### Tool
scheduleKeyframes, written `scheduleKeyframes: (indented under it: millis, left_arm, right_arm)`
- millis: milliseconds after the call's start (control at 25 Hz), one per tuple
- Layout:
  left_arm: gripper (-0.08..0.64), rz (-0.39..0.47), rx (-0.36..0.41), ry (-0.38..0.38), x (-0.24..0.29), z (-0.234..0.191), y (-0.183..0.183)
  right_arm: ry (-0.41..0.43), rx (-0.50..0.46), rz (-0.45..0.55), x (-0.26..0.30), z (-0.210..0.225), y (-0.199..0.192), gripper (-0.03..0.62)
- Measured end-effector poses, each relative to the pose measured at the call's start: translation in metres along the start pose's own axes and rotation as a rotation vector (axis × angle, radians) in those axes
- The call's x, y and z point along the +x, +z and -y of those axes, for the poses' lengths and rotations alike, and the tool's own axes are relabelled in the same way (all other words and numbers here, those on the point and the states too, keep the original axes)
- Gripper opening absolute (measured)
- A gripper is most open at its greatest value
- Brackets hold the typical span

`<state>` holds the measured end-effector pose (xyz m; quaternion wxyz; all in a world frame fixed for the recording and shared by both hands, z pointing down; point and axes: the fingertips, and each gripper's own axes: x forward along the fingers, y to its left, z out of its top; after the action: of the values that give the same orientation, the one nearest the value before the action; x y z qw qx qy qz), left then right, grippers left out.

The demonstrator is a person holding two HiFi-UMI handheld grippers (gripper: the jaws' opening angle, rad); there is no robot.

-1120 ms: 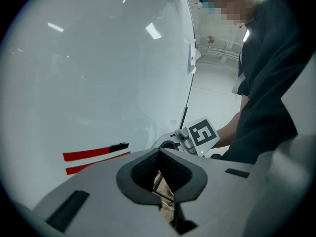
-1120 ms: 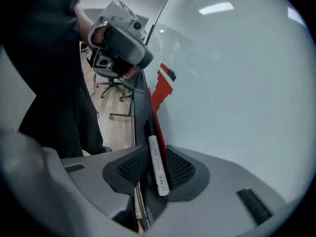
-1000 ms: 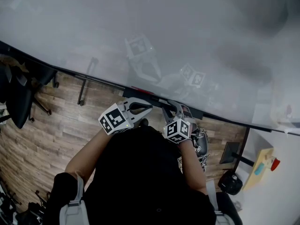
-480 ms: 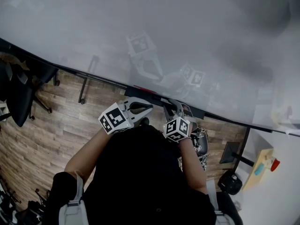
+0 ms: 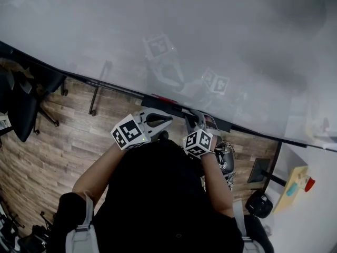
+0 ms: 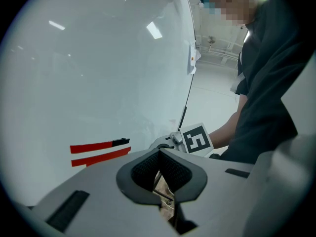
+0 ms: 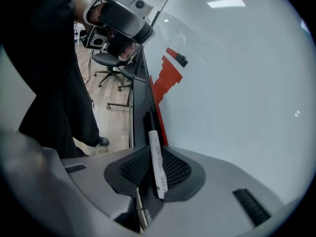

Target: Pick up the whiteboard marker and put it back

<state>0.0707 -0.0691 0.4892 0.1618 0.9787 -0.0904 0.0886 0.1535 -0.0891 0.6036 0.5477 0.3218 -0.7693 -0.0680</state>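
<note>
Head view: a person in a black top (image 5: 158,204) stands close to a big glossy whiteboard (image 5: 210,30) that mirrors both tools. The left gripper (image 5: 166,119) and right gripper (image 5: 192,119) reach to the black tray (image 5: 231,126) along the board's lower edge. The whiteboard marker is too small to pick out here. Below lie a wood-plank floor (image 5: 68,136) and a black office chair (image 5: 21,109).

Left gripper view: the left gripper (image 6: 159,157) has its jaws pressed together with nothing between them. A red strip (image 6: 96,146) with a black end lies against the board.

Right gripper view: the right gripper (image 7: 152,154) clamps the whiteboard marker (image 7: 158,174), which has a white barrel and a black cap. The cap points along the tray (image 7: 139,107). Its small print is unreadable. I cannot tell whether it touches the tray.
</note>
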Motion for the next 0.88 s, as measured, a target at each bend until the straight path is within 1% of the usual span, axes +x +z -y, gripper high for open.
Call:
scheduleKeyframes:
  millis: [200,360,560,880]
  left_arm:
    - [0.012,0.005,0.001,0.002,0.000,0.001,-0.001]
    - [0.012,0.005,-0.011,-0.007,0.000,0.006,-0.002]
    - [0.012,0.003,-0.013,0.000,-0.001,0.006,-0.005]
    - [0.012,-0.001,-0.026,0.015,-0.005,0.002,-0.005]
  right_arm:
    - [0.000,-0.002,-0.004,0.001,0.000,0.000,0.083]
    - [0.020,0.016,0.008,0.001,-0.002,0.001,0.081]
    - [0.036,0.012,0.009,-0.001,-0.001,-0.002,0.077]
    - [0.024,0.034,0.058,-0.015,0.006,0.002,0.074]
